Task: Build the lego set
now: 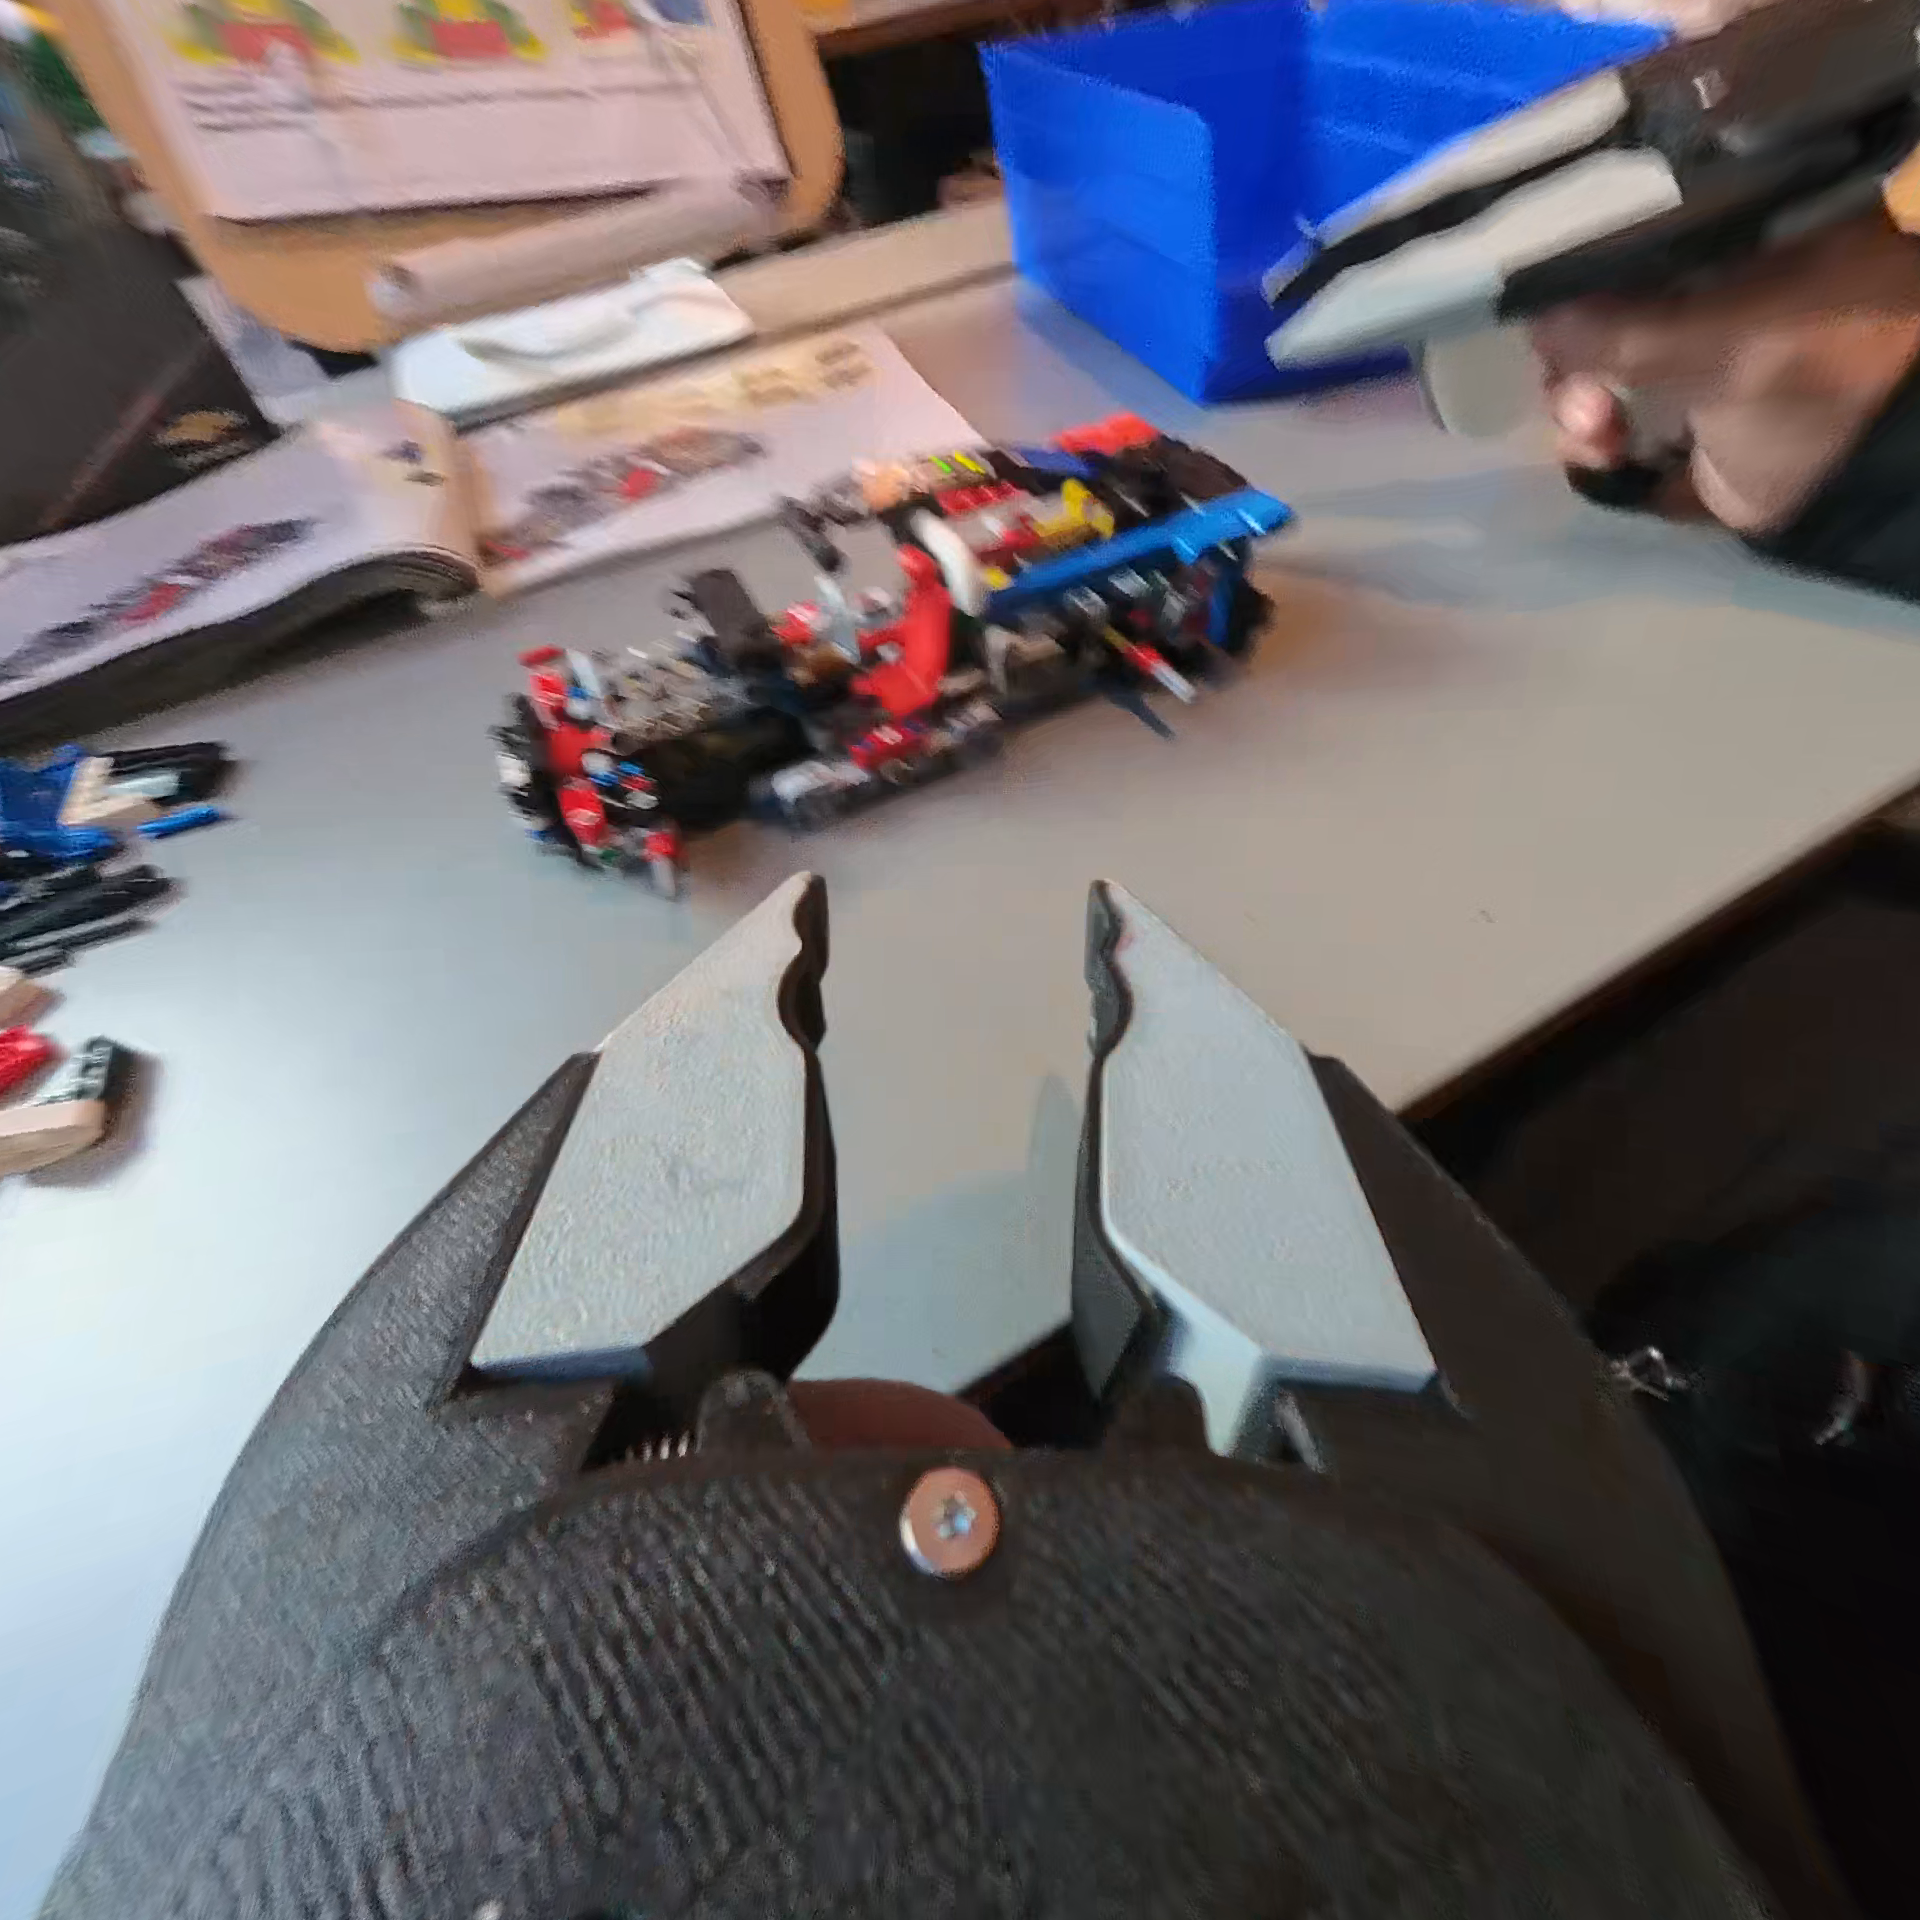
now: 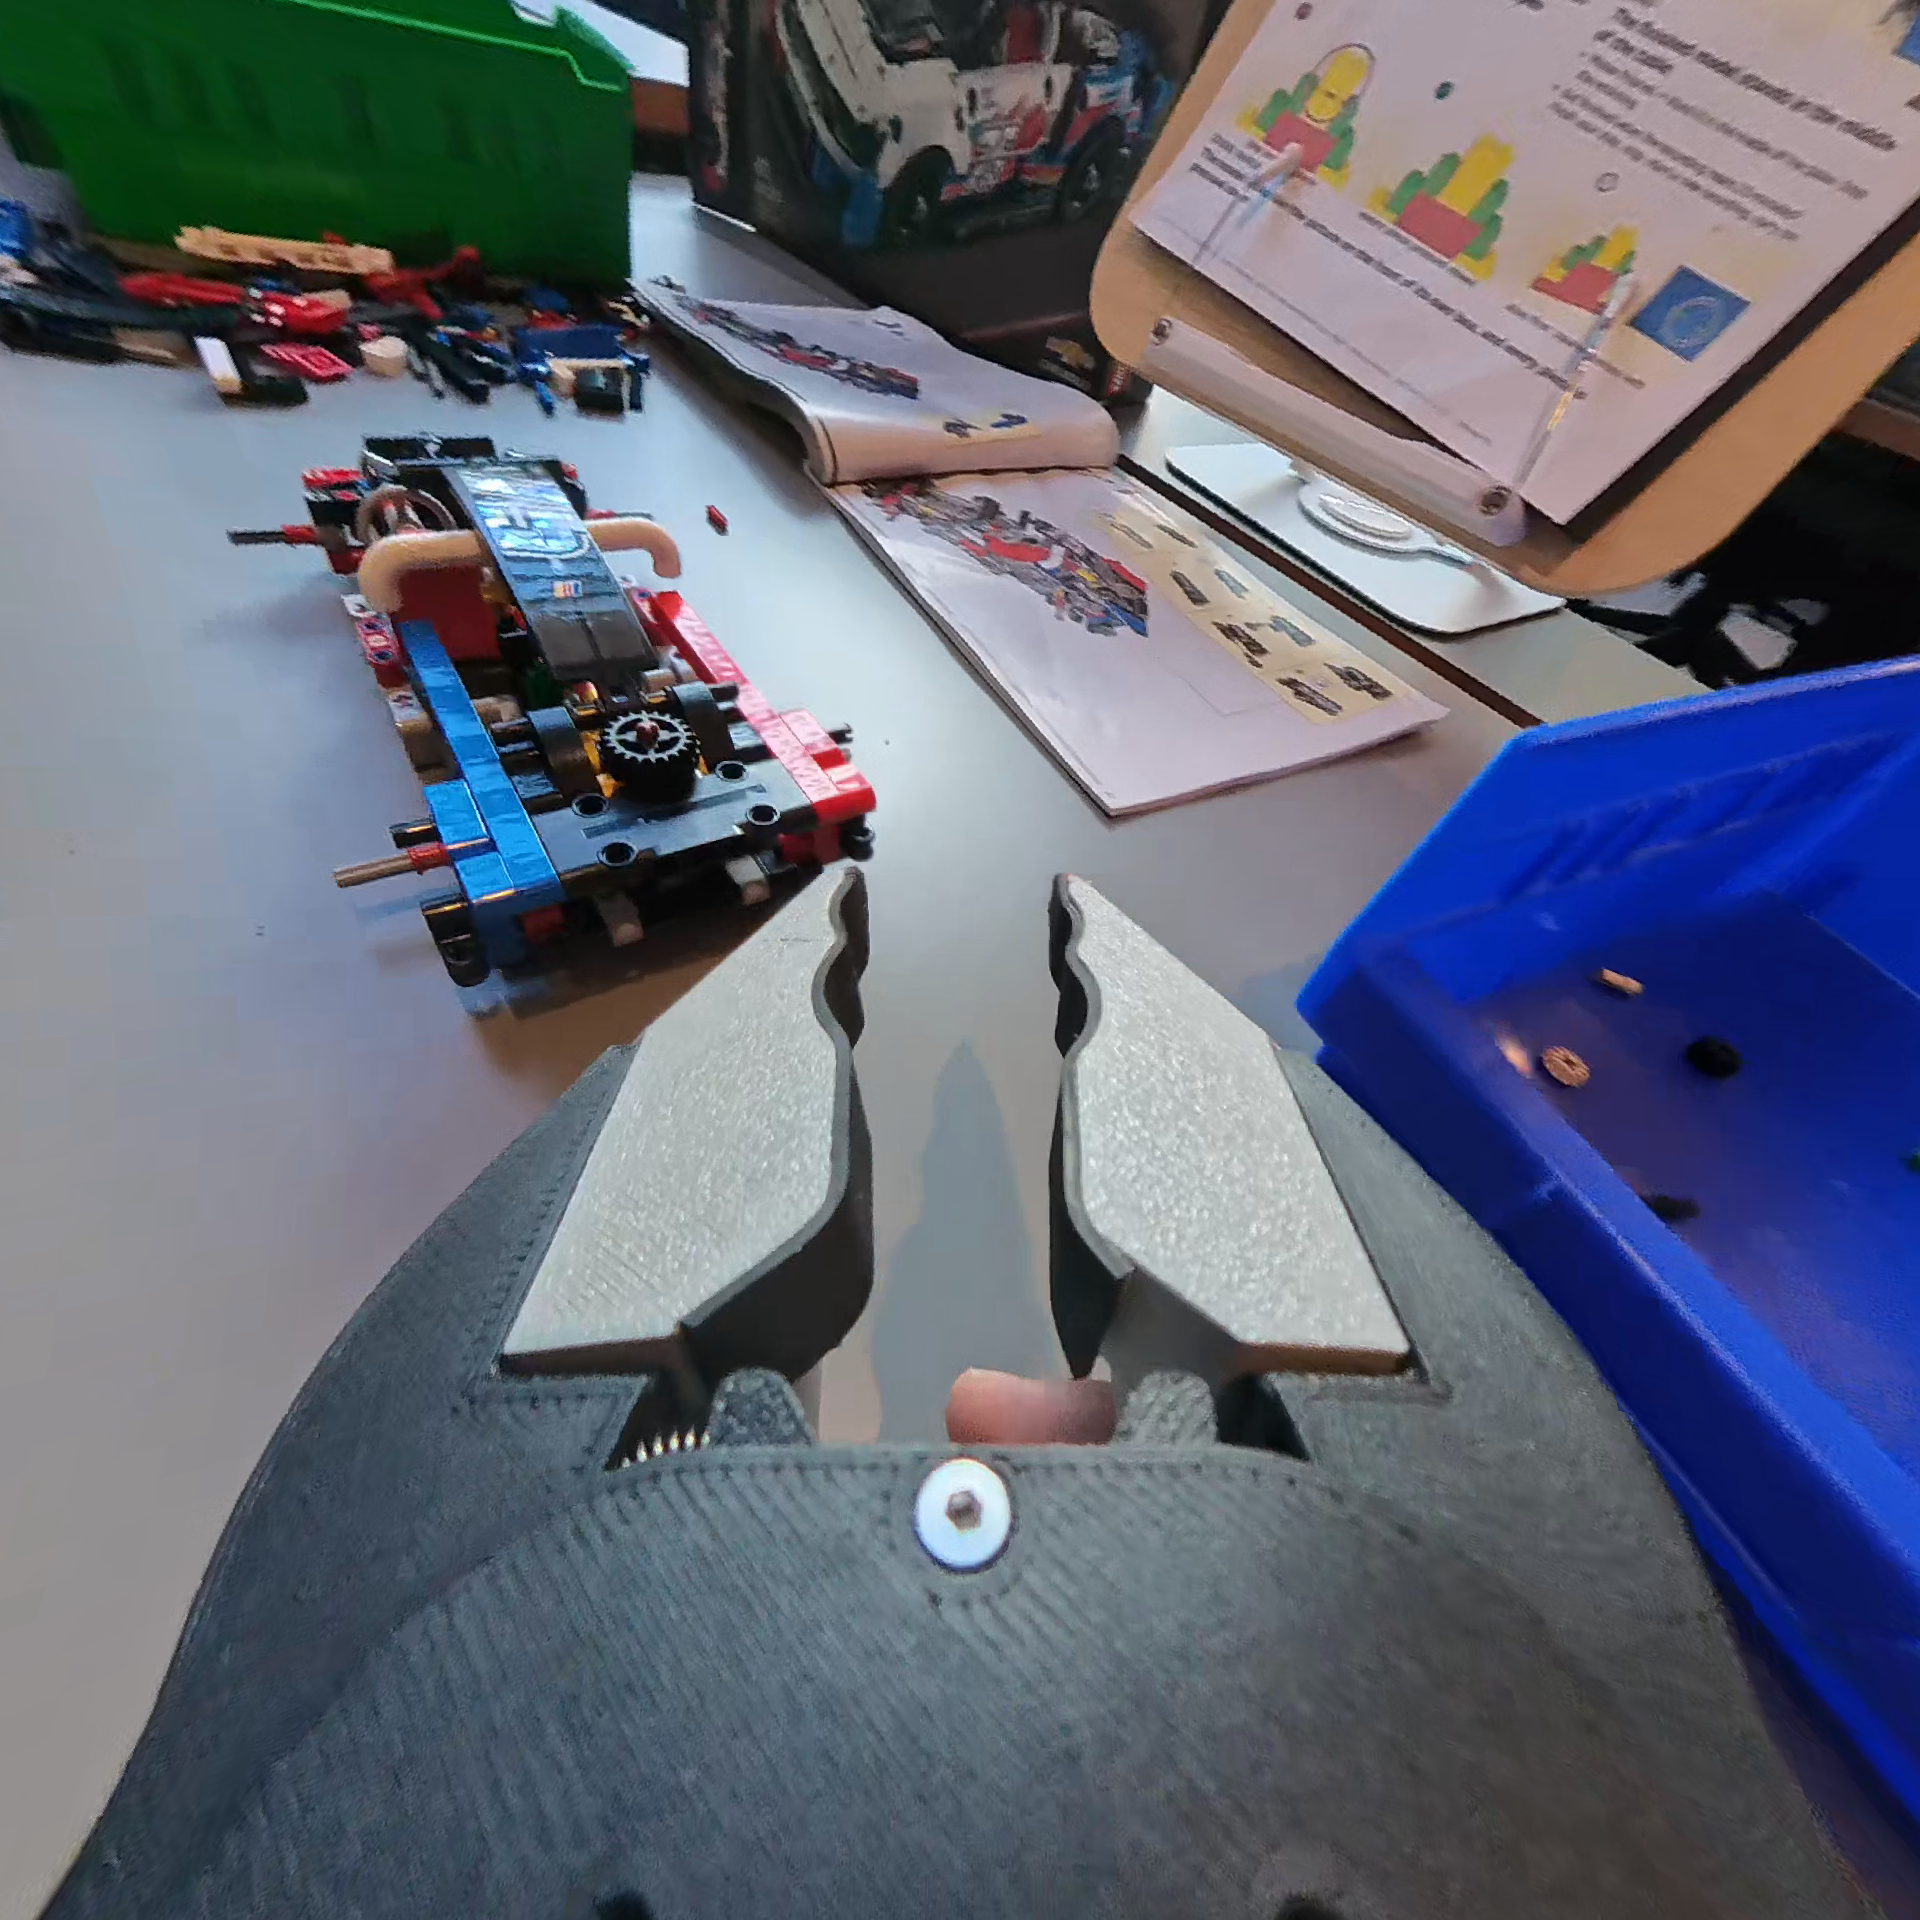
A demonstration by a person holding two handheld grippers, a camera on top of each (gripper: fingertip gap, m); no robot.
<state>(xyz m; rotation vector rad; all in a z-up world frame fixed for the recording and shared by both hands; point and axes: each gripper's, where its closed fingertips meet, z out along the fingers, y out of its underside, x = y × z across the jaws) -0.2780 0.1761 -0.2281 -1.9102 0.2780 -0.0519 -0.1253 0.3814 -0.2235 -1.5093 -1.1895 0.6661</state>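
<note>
The partly built lego car chassis (image 1: 883, 644), in black, red and blue, lies on the grey table (image 1: 1403, 831). It also shows in the right wrist view (image 2: 582, 707), with a black gear at its near end. My left gripper (image 1: 956, 914) is open and empty, hovering above the table short of the chassis. My right gripper (image 2: 956, 904) is open and empty, just off the near right corner of the chassis. It also shows in the left wrist view (image 1: 1288, 296), held in a hand at the upper right, above the table.
A blue bin (image 2: 1662, 1091) with a few small parts stands to the right. An open instruction booklet (image 2: 1091, 623) lies behind the chassis. Loose pieces (image 2: 312, 322) lie in front of a green bin (image 2: 312, 135). A board with a sheet (image 2: 1507, 260) leans at the back. The table edge (image 1: 1662, 987) runs on the right.
</note>
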